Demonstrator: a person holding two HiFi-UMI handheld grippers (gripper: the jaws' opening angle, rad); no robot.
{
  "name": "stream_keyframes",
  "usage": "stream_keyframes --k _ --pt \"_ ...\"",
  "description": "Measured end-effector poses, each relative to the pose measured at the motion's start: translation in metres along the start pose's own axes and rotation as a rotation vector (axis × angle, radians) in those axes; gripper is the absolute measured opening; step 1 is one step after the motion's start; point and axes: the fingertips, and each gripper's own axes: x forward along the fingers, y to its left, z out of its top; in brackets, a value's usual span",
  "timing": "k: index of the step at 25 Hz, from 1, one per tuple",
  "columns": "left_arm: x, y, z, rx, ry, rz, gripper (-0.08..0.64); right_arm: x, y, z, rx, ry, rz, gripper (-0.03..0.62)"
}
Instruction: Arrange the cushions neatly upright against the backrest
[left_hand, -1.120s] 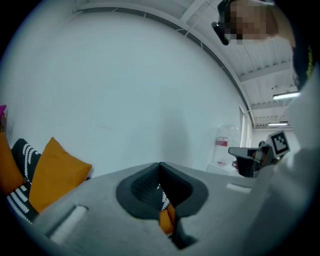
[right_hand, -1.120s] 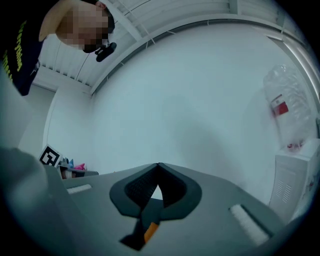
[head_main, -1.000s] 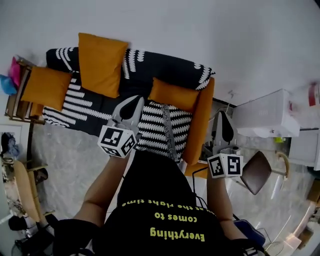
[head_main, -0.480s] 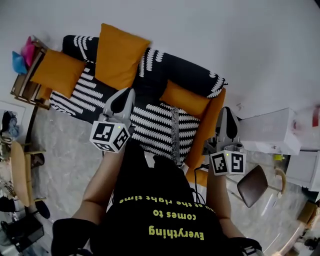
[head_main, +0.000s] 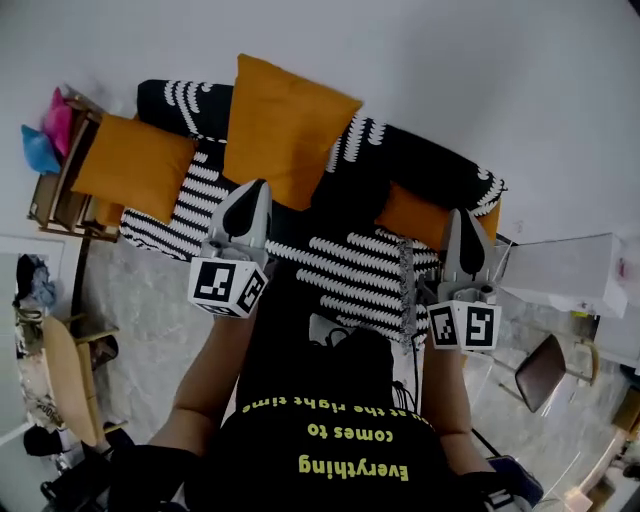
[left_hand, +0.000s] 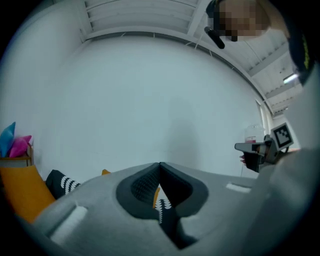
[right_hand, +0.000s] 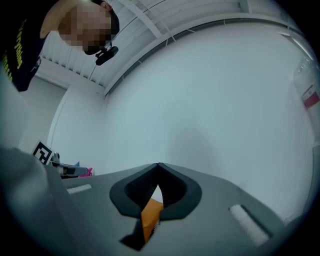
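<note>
In the head view a sofa (head_main: 350, 270) with a black-and-white striped cover stands against the white wall. One big orange cushion (head_main: 285, 130) leans upright on the backrest. A second orange cushion (head_main: 135, 168) rests at the sofa's left end. A third, smaller orange cushion (head_main: 415, 215) lies near the right end. My left gripper (head_main: 255, 187) hovers shut over the seat just below the big cushion. My right gripper (head_main: 460, 215) hovers shut at the small cushion's right edge. Both hold nothing. In the left gripper view the left gripper (left_hand: 160, 165) points at the wall, as does the right gripper (right_hand: 158, 165) in its own view.
A wooden side shelf (head_main: 50, 195) with pink and blue items stands left of the sofa. A white cabinet (head_main: 560, 272) and a brown stool (head_main: 545, 365) stand to the right. A wooden chair (head_main: 60, 375) is at the lower left on the marble floor.
The person has stepped closer to the sofa and more in front of it. Both grippers moved forward; the right one went from beside the orange armrest to the small cushion's edge.
</note>
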Motion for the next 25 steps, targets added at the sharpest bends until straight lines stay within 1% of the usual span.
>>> stream_keyframes --k 3,5,7,10,13,16,18,21,25 --pt "0.011 0.075 0.010 0.015 0.017 -0.072 0.000 0.050 0.055 -0.021 -0.012 0.022 -0.038 0.011" --pt "0.015 0.123 0.019 0.021 0.016 -0.099 0.000 0.083 0.090 -0.033 -0.001 0.032 -0.061 0.011" --pt "0.015 0.163 0.025 0.028 0.006 -0.103 0.000 0.108 0.123 -0.040 0.000 0.041 -0.070 0.011" --pt "0.010 0.206 0.025 0.019 -0.015 -0.071 0.000 0.137 0.164 -0.052 -0.036 0.083 -0.033 0.012" --pt "0.009 0.232 0.011 -0.037 -0.006 -0.038 0.000 0.169 0.187 -0.068 -0.075 0.143 0.035 0.014" --pt "0.009 0.253 -0.010 -0.079 0.028 0.004 0.000 0.200 0.199 -0.086 -0.096 0.191 0.102 0.018" --pt "0.014 0.263 -0.027 -0.088 0.058 0.030 0.000 0.219 0.204 -0.098 -0.098 0.212 0.133 0.020" --pt "0.026 0.274 -0.048 -0.090 0.083 0.052 0.000 0.242 0.203 -0.121 -0.094 0.240 0.153 0.028" --pt "0.040 0.283 -0.069 -0.102 0.101 0.076 0.000 0.279 0.193 -0.161 -0.114 0.309 0.198 0.060"
